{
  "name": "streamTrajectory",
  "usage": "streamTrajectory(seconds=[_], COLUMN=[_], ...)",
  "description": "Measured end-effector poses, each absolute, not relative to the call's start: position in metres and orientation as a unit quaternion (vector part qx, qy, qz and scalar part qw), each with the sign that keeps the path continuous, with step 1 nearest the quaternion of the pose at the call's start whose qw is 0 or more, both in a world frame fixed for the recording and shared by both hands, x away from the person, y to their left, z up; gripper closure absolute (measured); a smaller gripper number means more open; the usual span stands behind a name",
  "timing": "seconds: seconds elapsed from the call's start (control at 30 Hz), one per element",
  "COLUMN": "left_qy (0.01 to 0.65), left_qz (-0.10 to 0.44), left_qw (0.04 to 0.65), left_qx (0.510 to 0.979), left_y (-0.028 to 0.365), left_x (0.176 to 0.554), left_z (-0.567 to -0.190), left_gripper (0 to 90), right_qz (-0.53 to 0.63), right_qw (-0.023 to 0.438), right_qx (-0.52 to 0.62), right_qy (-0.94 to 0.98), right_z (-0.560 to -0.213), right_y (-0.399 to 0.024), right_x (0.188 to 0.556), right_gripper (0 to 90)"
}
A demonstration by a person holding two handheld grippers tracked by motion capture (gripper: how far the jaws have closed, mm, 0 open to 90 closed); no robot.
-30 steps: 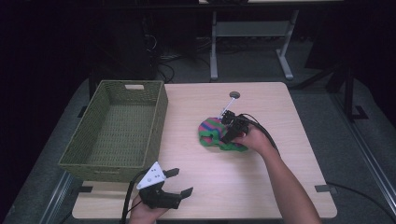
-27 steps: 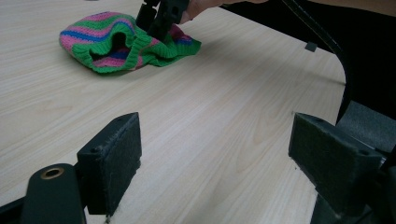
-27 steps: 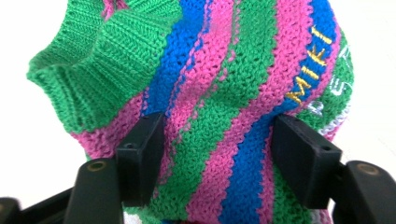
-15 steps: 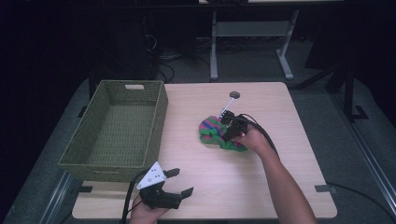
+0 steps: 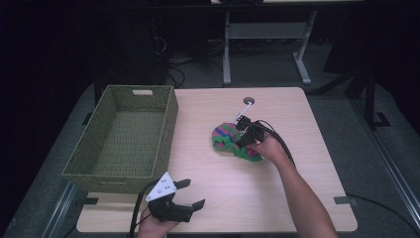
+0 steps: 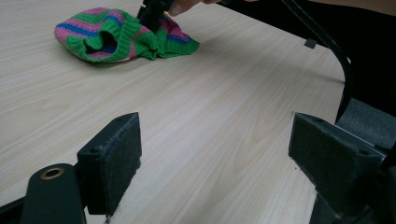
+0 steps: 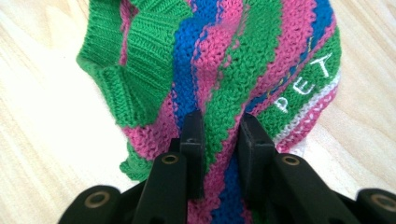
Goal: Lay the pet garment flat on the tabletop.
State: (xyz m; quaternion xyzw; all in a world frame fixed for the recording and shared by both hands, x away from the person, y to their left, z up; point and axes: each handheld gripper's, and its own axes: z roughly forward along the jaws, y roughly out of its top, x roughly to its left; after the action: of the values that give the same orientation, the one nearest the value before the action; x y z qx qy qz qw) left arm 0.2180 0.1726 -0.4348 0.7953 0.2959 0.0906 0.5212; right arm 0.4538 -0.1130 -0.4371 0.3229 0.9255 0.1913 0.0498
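A knitted pet sweater (image 5: pixel 225 140) in green, pink and blue stripes lies crumpled on the middle of the wooden table (image 5: pixel 287 198). My right gripper (image 5: pixel 243 135) comes down on the sweater's right part. Its jaws have just been closing, and a raised fold of the sweater (image 7: pixel 233 51) is pinched between the pads (image 7: pixel 194 135). My left gripper (image 5: pixel 194 193) rests open near the table's front edge, well apart from the sweater (image 6: pixel 112 35). Nothing lies between the left gripper's pads (image 6: pixel 114 163).
A green woven basket (image 5: pixel 119 176) stands empty on the table's left side, just behind the left gripper. A round cable hole (image 5: pixel 248 101) sits near the table's far edge. The right gripper's cable (image 6: pixel 336 51) trails over the right part of the table.
The right hand stays on the sweater, and the cloth under the gripper looks slightly more gathered. The left gripper has not moved.
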Motion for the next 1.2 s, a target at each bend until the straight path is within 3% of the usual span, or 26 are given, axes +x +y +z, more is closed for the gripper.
streamTrajectory(seconds=[1.2], left_qy=[0.300], left_qz=[0.089], left_qw=[0.525], left_qx=[0.791], left_y=[0.173], left_x=[0.219], left_z=[-0.435], left_gripper=[16.8], right_qz=[0.273], right_qw=[0.041], right_qx=[0.340], right_qy=[0.899], right_z=[-0.373], right_y=[-0.145], right_x=[0.439], right_gripper=[76.3])
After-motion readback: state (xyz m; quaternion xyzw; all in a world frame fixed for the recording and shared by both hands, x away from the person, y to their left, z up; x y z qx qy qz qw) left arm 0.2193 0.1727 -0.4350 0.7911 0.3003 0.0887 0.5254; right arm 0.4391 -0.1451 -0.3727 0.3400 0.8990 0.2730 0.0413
